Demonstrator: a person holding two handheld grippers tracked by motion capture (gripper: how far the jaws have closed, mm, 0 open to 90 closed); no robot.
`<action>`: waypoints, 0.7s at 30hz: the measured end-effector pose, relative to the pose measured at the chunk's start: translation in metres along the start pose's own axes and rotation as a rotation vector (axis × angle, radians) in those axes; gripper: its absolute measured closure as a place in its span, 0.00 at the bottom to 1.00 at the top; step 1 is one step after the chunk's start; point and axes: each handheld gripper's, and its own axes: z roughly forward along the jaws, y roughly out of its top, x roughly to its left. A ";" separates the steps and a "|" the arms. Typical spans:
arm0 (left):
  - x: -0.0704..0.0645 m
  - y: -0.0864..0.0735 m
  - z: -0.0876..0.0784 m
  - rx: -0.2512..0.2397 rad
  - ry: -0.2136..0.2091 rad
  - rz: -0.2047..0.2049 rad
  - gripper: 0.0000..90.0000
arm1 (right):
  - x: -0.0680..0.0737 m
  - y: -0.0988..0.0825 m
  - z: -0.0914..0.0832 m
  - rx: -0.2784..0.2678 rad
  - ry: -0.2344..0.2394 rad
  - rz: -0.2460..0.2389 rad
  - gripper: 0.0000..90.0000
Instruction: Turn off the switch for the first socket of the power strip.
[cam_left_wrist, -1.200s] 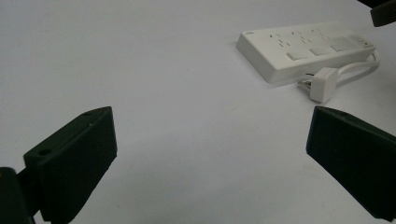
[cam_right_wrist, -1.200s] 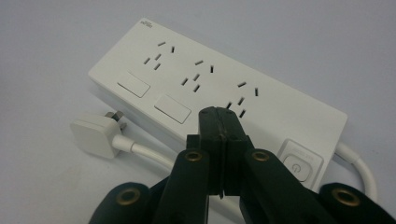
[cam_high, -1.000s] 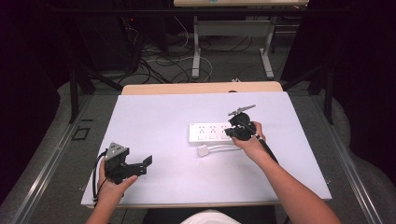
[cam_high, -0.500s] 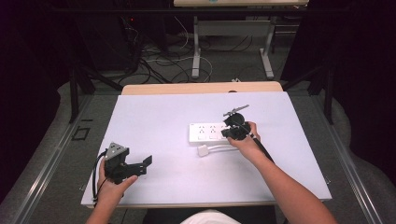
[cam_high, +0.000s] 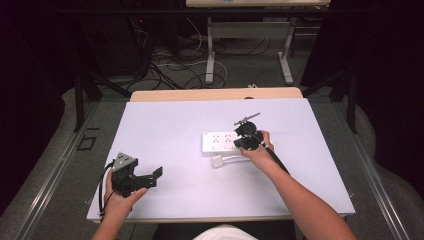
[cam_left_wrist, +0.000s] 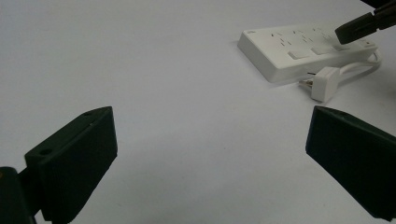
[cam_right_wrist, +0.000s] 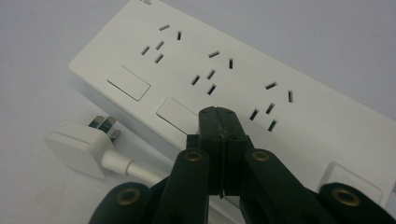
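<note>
white table (cam_high: 165, 125), power strip (cam_high: 217, 141), plug (cam_high: 217, 162)

Smooth white plastic power strip (cam_right_wrist: 233, 79) on a matt white table (cam_high: 165, 130)

we find no text, number or sign that we can read. a faint grey mark sits at one corner of the white power strip (cam_right_wrist: 243, 79), but it is too small and blurred to make out.
</note>
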 end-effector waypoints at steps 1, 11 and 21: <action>0.000 0.000 0.000 0.000 0.000 0.000 0.02 | 0.000 0.000 0.001 -0.007 0.005 0.000 1.00; 0.000 0.000 0.000 0.002 0.001 0.000 0.02 | 0.000 -0.001 0.005 0.024 -0.027 -0.004 1.00; 0.000 0.000 0.000 0.001 0.001 0.000 0.02 | 0.000 -0.002 0.005 0.020 -0.023 -0.009 1.00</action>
